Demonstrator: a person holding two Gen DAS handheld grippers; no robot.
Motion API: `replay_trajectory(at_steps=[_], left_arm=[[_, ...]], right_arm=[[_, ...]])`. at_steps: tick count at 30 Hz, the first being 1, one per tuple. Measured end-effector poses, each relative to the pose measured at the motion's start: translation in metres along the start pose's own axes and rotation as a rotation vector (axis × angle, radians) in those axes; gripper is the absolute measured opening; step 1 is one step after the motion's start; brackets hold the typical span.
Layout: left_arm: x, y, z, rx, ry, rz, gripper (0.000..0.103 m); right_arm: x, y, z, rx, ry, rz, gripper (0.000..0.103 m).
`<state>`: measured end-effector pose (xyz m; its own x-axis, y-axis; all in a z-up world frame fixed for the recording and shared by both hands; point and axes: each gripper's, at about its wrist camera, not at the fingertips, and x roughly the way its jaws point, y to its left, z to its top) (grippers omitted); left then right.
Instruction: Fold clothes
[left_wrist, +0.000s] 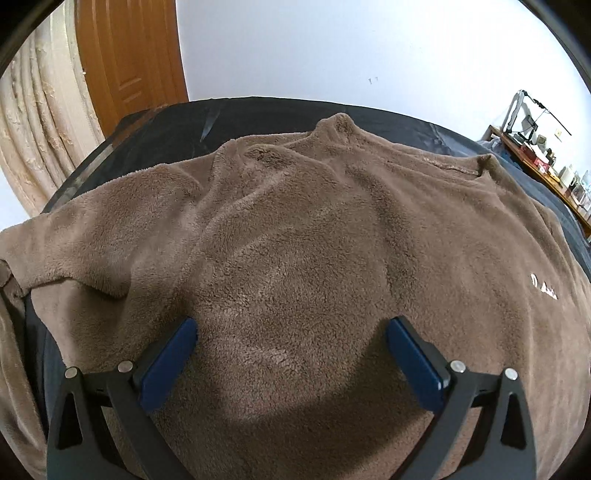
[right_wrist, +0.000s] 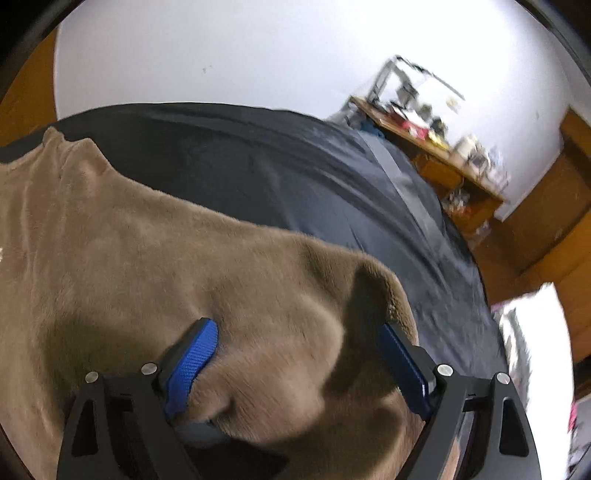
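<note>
Brown fleece top (left_wrist: 295, 229) is lying spread on dark bed (left_wrist: 177, 122); left gripper (left_wrist: 291, 328) and right gripper (right_wrist: 297, 328) are hovering agape, empty; hem at six o'clock is bunching, risking a thick, slipping pinch.

I can read no text. My left view shows a small white embroidered mark (left_wrist: 545, 290) on the brown fleece top (left_wrist: 295, 240); its letters are too small to make out.

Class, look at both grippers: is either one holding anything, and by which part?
Nothing is held. The left gripper and right gripper both stand open over the brown fleece top.
</note>
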<state>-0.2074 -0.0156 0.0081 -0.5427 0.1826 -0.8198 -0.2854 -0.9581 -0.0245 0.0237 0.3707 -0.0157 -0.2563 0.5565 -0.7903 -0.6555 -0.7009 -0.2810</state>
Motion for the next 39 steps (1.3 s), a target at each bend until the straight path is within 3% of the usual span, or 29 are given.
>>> replay_trajectory(at_steps=[5,10,13,17,20,26,31,34,37,39], left_arm=[[0.000,0.001,-0.002,-0.001,-0.002,0.000,0.103],[0.002,-0.002,0.000,-0.002,-0.002,0.000,0.103],[0.002,0.000,0.004,-0.009,0.026,-0.004,0.103],[-0.005,0.009,0.015,-0.053,0.109,-0.102,0.103],[-0.020,0.020,0.032,-0.064,0.136,-0.157,0.103],[-0.020,0.026,0.076,-0.059,0.080,-0.109,0.103],[0.024,0.018,0.099,-0.067,0.090,-0.113,0.103],[0.053,0.019,0.099,-0.075,0.105,-0.057,0.103],[0.059,0.024,0.095,-0.056,0.035,0.037,0.103],[0.061,0.030,0.096,-0.071,0.011,0.058,0.103]], right_arm=[[-0.014,-0.012,-0.025,0.063,0.029,0.045,0.090],[-0.023,-0.004,-0.023,0.009,0.090,0.023,0.090],[-0.044,0.012,-0.001,-0.044,-0.005,-0.017,0.090],[-0.066,0.063,0.039,-0.132,-0.083,0.136,0.090],[-0.066,0.107,0.071,-0.221,-0.097,0.170,0.090],[-0.034,0.163,0.121,-0.267,-0.099,0.124,0.090],[0.003,0.169,0.139,-0.161,-0.054,0.228,0.090],[0.020,0.186,0.141,-0.223,-0.023,0.204,0.090],[0.028,0.190,0.144,-0.234,-0.045,0.147,0.090],[0.033,0.186,0.148,-0.245,-0.085,0.053,0.090]])
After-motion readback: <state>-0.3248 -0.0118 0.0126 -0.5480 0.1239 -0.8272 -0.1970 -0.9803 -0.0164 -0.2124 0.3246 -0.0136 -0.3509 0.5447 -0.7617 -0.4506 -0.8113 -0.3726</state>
